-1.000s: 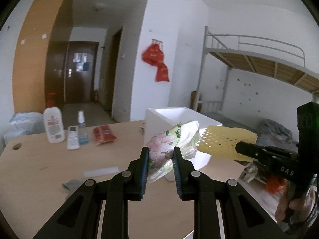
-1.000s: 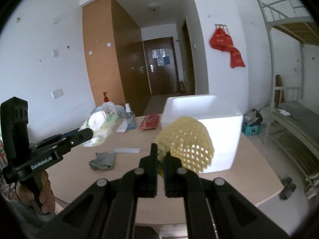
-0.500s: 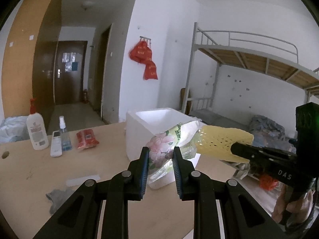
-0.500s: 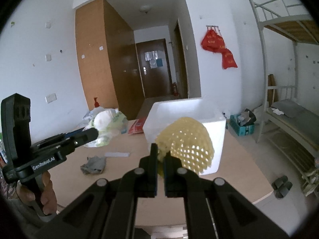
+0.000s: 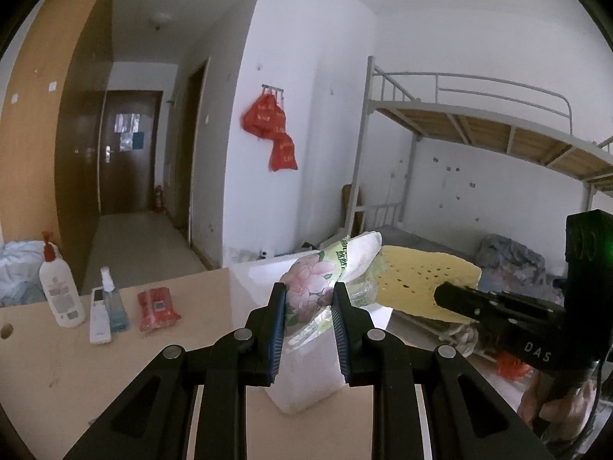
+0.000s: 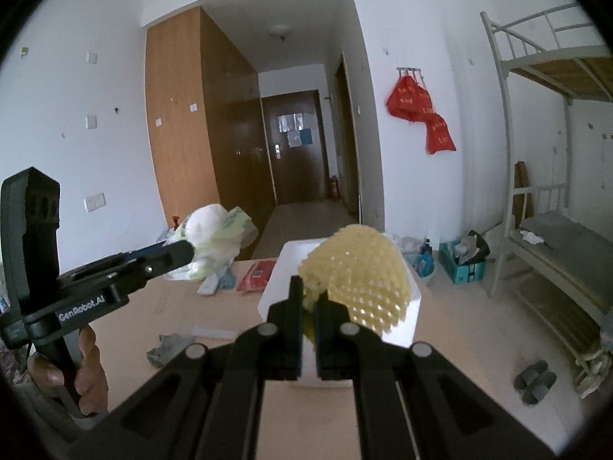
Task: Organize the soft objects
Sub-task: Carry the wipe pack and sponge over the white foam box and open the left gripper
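Note:
My left gripper is shut on a floral tissue pack in clear wrap, held in the air over the white foam box. The same pack and left gripper show at left in the right wrist view. My right gripper is shut on a yellow foam net, held above the box. In the left wrist view the net hangs at right from the right gripper.
On the wooden table stand a lotion bottle, a remote, a spray bottle and a red packet. A grey cloth lies by a white strip. A bunk bed stands right.
Both grippers have risen with their loads and moved toward the foam box, which now sits lower in both views. Neither grip has altered.

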`<state>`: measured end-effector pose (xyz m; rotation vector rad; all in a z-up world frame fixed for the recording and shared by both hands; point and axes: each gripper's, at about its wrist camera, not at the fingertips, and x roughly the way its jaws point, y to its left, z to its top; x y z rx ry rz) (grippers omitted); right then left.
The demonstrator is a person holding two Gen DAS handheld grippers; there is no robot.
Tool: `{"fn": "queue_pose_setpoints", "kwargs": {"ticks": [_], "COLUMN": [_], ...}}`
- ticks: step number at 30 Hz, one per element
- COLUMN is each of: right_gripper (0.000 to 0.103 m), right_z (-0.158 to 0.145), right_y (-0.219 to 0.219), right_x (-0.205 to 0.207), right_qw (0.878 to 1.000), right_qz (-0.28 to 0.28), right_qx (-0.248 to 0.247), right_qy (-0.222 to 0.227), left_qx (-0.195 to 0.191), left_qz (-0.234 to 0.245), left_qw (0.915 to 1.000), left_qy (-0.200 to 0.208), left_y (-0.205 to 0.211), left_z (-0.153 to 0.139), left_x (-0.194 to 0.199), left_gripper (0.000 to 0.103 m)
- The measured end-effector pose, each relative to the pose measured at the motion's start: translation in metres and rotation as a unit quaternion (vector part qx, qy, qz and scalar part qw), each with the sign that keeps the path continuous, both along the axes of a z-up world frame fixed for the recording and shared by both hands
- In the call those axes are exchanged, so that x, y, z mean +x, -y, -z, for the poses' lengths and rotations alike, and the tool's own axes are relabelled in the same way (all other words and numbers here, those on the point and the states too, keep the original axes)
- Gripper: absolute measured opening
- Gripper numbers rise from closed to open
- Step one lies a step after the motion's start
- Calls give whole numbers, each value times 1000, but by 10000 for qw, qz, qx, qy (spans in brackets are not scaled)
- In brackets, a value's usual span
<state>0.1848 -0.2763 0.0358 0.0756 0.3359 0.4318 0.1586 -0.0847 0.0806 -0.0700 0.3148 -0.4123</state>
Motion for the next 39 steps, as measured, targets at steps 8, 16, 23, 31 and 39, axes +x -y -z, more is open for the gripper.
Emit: {"fn": "queue_pose_setpoints", "kwargs": {"ticks": [8,16,23,31,39], "right_gripper": [7,7,7,7,7], "right_z": [-1,1,2,8,9], "right_y": [4,5,9,12,15], "right_x": [20,36,53,67,81], "right_qw": [10000,9999,9997,9993,9989], "right_qz": [-8,-47,74,157,227], "right_qx": [54,58,42,69,75], "right_qy": [-47,-139,-236,-324,-401], "left_qx": [15,71,148,183,218], "left_qz": [-49,-51,-31,26,75], "left_qw": [9999,9997,9991,9977,9962], "left_qy": [-110,-221,-390,-649,-838], "left_y": [9,15,28,41,47], "left_z": [-10,-7,-2,9,18], "left_x": [25,49,73,107,133], "left_gripper": [25,25,25,25,25]}}
